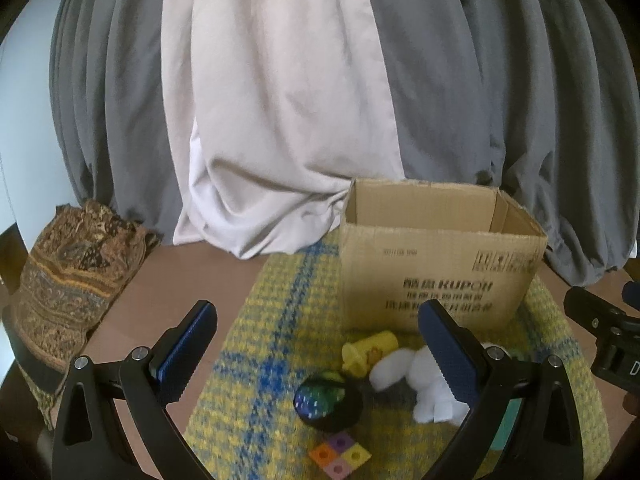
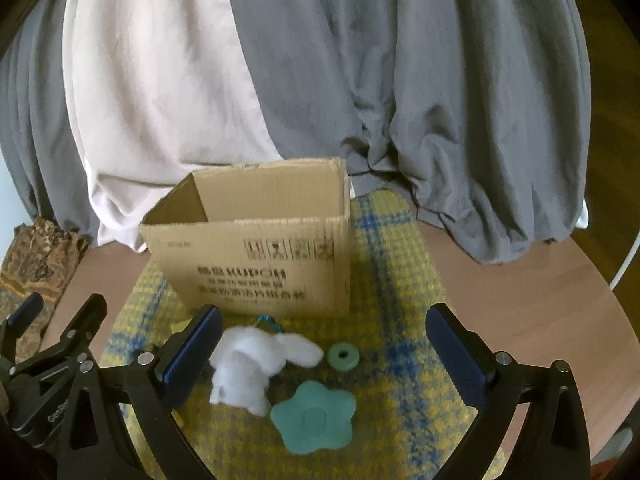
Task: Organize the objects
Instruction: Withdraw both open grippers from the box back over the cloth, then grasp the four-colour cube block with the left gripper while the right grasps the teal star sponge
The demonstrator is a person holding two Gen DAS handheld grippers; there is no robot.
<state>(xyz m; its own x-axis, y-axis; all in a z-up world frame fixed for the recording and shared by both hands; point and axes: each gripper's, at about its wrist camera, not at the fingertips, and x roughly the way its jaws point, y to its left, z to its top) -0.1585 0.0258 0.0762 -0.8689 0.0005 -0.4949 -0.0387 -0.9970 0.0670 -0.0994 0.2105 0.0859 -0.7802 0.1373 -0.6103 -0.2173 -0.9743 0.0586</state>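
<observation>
Grey curtain (image 1: 500,80) across 12 o'clock, pale cloth (image 1: 260,100) draped over it. Patterned brown fabric bundle (image 1: 72,272) at 9 o'clock on bench (image 1: 168,288). Yellow-blue checked mat (image 2: 400,280) centre.

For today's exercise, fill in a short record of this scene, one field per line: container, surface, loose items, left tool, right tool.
container: open cardboard box, upright at the back of the mat
surface: yellow and blue checked mat on a brown table
loose items: white plush toy, teal flower-shaped piece, small green ring, yellow cup on its side, dark glittery ball, four-colour block
left tool: open, holding nothing
right tool: open, holding nothing
</observation>
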